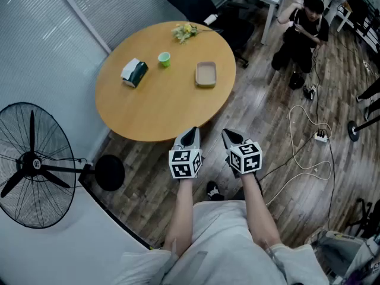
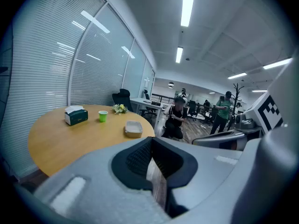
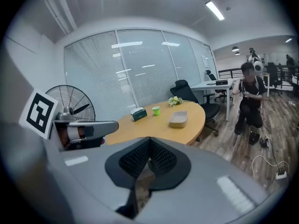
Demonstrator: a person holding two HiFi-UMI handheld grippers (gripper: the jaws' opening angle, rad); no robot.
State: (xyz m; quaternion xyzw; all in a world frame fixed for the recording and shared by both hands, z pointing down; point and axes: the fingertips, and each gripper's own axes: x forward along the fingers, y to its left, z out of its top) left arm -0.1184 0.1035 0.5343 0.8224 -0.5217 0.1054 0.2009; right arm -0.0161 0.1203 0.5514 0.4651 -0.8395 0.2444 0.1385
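I read left claw [image 1: 191,136] and right claw [image 1: 230,138] both pressed together, empty, above wood floor [image 1: 261,114] near round table [image 1: 166,103]; beige tray [image 1: 205,74] lies nearest.

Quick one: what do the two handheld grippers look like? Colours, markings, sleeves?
Left gripper and right gripper: grey shells, tapered fingers lined with black ribbed pads. Each carries a white cube printed with black square markers. No cables visible. The person wears a light short-sleeved top.
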